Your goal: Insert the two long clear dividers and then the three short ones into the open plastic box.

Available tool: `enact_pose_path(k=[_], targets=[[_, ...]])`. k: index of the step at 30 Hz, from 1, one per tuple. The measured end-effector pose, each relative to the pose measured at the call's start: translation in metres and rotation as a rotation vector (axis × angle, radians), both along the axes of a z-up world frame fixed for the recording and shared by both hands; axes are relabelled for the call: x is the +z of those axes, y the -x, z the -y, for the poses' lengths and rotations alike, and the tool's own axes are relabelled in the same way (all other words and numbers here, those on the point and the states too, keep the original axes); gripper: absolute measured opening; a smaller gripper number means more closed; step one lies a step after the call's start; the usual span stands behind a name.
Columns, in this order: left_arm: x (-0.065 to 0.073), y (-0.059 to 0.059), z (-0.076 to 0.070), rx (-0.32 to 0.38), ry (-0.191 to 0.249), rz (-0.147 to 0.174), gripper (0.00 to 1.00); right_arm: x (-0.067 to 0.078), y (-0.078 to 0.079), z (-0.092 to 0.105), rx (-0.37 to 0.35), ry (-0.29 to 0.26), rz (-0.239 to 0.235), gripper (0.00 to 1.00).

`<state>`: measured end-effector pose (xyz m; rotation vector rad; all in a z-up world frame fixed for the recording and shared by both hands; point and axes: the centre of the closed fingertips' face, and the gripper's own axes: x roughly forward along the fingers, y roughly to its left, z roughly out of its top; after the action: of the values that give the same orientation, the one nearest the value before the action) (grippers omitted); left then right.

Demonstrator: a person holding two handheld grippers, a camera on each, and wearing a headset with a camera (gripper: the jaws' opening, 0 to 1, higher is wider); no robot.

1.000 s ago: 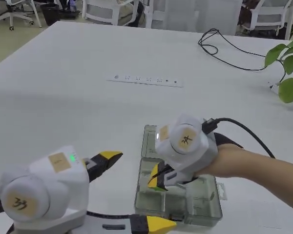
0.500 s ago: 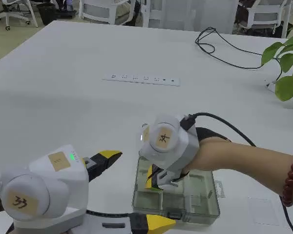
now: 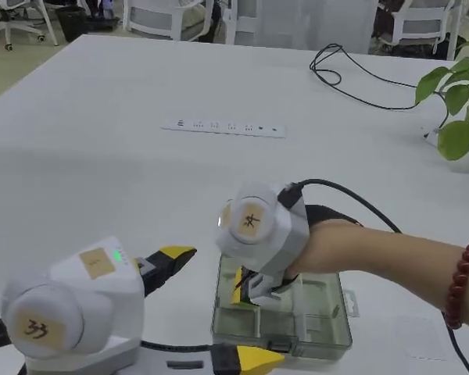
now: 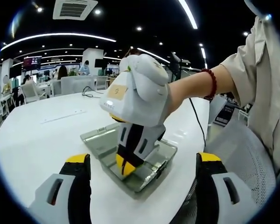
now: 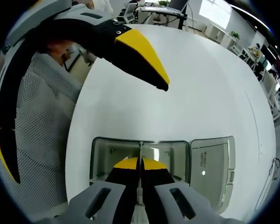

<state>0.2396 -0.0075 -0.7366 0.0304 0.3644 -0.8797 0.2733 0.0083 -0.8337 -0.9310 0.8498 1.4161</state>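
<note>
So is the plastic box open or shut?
Open: lid lies flat beside the tray, and the right hand-held gripper holds a clear divider over it.

The white right gripper with yellow-tipped black jaws (image 3: 244,291) has slid toward 9 o'clock across the clear plastic box (image 3: 320,334). It has gone from above the box's middle to its 9 o'clock side. Its jaws point down into the box there, pinched together on a thin clear divider (image 5: 140,150). The forearm has followed, and a dark red bead bracelet (image 3: 460,285) has come into the head view at 3 o'clock.
</note>
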Motion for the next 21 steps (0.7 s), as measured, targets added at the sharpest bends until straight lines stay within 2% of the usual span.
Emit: enact_pose_path(k=[12,17,21], targets=[[0.0019,-0.0009,-0.0072,0.019,-0.012,0.008,0.98,-0.0002,-0.0004,-0.0005,0.005,-0.011,0.02,0.03],[0.0035,-0.0012,-0.0077,0.016,-0.014,0.008,0.98,0.0001,0.0046,-0.0035,-0.01,-0.037,-0.004,0.1],[0.0045,-0.001,-0.0073,0.012,-0.017,0.01,0.99,0.0056,0.005,-0.0072,-0.028,-0.071,-0.01,0.16]])
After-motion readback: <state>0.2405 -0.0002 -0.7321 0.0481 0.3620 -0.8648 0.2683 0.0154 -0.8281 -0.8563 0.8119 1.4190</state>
